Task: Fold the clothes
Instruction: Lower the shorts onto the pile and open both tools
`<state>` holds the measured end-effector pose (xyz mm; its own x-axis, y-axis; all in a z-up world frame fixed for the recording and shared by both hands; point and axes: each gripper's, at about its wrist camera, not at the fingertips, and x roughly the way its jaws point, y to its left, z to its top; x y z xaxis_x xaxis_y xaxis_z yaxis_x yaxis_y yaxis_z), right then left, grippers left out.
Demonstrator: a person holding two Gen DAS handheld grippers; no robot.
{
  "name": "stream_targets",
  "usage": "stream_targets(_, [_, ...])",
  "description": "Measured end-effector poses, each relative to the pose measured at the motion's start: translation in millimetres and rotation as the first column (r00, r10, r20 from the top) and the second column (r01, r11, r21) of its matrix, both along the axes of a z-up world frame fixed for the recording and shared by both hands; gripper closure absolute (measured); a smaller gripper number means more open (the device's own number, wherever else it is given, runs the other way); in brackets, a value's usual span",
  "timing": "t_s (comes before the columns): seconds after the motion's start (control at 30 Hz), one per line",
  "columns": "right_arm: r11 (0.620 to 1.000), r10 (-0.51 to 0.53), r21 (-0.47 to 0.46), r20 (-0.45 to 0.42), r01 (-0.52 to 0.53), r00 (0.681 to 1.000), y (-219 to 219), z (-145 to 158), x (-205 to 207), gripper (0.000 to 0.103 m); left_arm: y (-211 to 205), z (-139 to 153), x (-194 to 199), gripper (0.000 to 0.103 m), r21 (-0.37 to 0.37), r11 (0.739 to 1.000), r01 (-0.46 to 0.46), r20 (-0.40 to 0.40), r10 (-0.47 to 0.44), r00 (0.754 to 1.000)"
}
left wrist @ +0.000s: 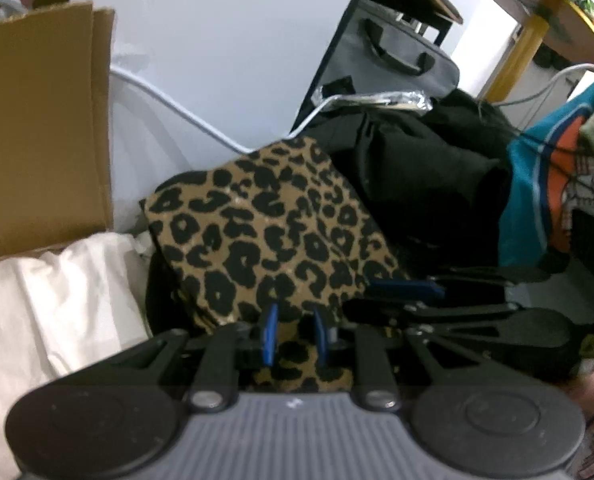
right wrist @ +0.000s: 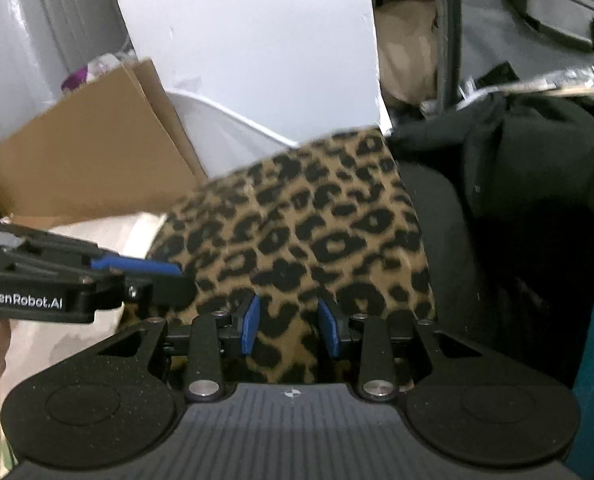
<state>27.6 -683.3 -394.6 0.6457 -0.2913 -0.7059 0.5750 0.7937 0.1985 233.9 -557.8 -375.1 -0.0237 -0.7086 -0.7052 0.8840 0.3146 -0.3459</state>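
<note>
A folded leopard-print garment [left wrist: 265,220] lies on a heap of dark clothes, and its near edge runs down between both pairs of blue pads. In the left wrist view my left gripper [left wrist: 295,334] is shut on that near edge. My right gripper [left wrist: 381,296] reaches in from the right, its fingers lying flat at the garment's right side. In the right wrist view the leopard-print garment [right wrist: 317,232] fills the middle. My right gripper [right wrist: 290,326] is shut on a thick fold of it. The left gripper [right wrist: 173,276] comes in from the left at the cloth's left edge.
A brown cardboard box [left wrist: 37,140] stands at the left with white cloth [left wrist: 57,300] in front of it. Black clothes [left wrist: 425,168] and a teal and orange garment [left wrist: 545,192] lie to the right. Behind are a grey bag [left wrist: 397,56], a white cable [left wrist: 177,104] and a white wall.
</note>
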Motion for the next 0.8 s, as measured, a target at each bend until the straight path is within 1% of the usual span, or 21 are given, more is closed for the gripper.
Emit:
stream_targets(0.03, [1.000, -0.008, 0.004, 0.000, 0.008, 1.000, 1, -2, -4, 0.064, -1, -3, 1, 0.081, 0.003, 1.000, -0.008, -0.004, 0.008, 1.000])
stream_targets(0.1, [1.000, -0.024, 0.012, 0.003, 0.024, 1.000, 1, -4, -13, 0.064, -2, -5, 1, 0.081, 0.001, 1.000, -0.005, 0.011, 0.005, 1.000])
stream_targets(0.2, [1.000, -0.028, 0.009, -0.010, 0.028, 1.000, 4, -7, -27, 0.064, -3, -1, -5, 0.080, 0.011, 1.000, 0.015, 0.058, -0.016, 0.998])
stream_targets(0.23, [1.000, -0.027, 0.003, -0.018, 0.028, 0.999, 5, -8, -30, 0.064, -1, 1, -6, 0.081, 0.013, 1.000, 0.016, 0.060, -0.017, 0.998])
stream_targets(0.33, [0.999, -0.043, -0.012, -0.046, 0.042, 0.998, 7, -9, -43, 0.064, 4, 9, -11, 0.086, 0.012, 1.000, 0.020, 0.058, -0.021, 0.998])
stream_targets(0.43, [0.997, -0.074, -0.005, -0.038, 0.074, 0.997, 9, -6, -57, 0.064, 12, 13, -19, 0.086, 0.009, 0.999, 0.039, 0.058, -0.039, 0.998])
stream_targets(0.5, [0.997, -0.083, -0.003, -0.026, 0.082, 0.996, 12, -3, -63, 0.064, 16, 12, -26, 0.086, 0.016, 0.999, 0.045, 0.050, -0.045, 0.998])
stream_targets(0.63, [0.997, -0.075, 0.003, -0.012, 0.075, 0.997, 23, -1, -67, 0.064, 24, 4, -35, 0.086, 0.027, 0.999, 0.042, 0.063, -0.044, 0.997])
stream_targets(0.7, [0.998, -0.064, 0.002, -0.019, 0.064, 0.998, 30, -5, -67, 0.064, 25, -4, -36, 0.086, 0.049, 0.998, 0.031, 0.055, -0.034, 0.998])
stream_targets(0.8, [0.998, -0.055, 0.008, -0.045, 0.055, 0.997, 35, -14, -69, 0.064, 27, -12, -35, 0.084, 0.061, 0.998, 0.028, 0.054, -0.031, 0.998])
